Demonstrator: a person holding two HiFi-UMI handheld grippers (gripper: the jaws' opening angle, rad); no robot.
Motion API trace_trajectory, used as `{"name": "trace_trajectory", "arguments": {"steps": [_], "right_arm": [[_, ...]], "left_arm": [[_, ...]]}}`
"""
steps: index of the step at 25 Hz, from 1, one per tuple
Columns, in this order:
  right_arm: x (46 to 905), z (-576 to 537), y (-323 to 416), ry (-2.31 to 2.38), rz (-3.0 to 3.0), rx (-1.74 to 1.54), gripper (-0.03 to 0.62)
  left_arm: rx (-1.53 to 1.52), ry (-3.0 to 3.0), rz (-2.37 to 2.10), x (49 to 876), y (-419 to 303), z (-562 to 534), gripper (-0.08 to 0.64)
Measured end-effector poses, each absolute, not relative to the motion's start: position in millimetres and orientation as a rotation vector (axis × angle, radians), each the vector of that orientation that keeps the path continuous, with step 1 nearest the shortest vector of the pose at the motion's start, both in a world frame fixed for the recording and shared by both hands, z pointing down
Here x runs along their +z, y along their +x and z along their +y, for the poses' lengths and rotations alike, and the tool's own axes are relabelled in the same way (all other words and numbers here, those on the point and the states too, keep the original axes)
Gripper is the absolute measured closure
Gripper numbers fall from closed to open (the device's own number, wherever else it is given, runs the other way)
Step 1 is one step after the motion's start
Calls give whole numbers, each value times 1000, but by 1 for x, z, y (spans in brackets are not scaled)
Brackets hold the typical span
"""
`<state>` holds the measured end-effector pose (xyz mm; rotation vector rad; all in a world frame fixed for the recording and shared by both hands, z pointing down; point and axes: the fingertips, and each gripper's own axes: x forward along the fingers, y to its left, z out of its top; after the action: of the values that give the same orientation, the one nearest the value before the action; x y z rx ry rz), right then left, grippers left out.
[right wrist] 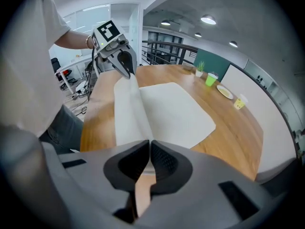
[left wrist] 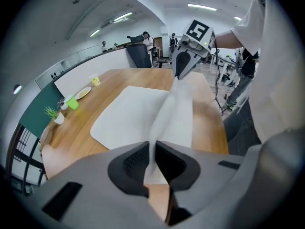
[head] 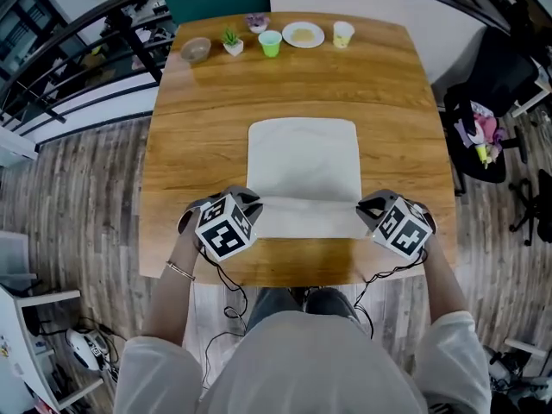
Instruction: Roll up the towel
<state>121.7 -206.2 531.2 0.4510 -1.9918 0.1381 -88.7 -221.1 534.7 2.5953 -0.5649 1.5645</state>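
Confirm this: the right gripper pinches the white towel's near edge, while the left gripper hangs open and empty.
Not right. The left gripper is not open and empty: it is shut on the towel, and the left gripper view shows the cloth running between its jaws. The right gripper does pinch the near edge.

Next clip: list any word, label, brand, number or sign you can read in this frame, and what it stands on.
None can be read.
The left marker cube and the right marker cube carry only black-and-white square patterns, no letters or digits.
The green cup, the yellow cup, the plate and the towel show no print that can be made out.
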Motion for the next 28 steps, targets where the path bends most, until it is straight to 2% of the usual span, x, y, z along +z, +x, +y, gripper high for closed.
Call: {"name": "trace_trajectory", "arguments": {"steps": [13, 16, 22, 24, 28], "right_arm": [[595, -263, 118, 609, -1951, 205, 570], [592, -267, 122, 663, -1958, 206, 544], [570, -269, 136, 743, -2003, 182, 468], [559, -264, 140, 752, -2024, 181, 441], [543, -234, 135, 679, -2077, 160, 434]], "left_arm": [[1618, 2493, -707, 598, -90, -270, 504], [1554, 2488, -747, 596, -92, -275, 477], [1418, 2527, -883, 569, -110, -279, 379], [1389, 2565, -948, 551, -116, -277, 380], [1433, 2643, -819, 534, -107, -237, 379]]}}
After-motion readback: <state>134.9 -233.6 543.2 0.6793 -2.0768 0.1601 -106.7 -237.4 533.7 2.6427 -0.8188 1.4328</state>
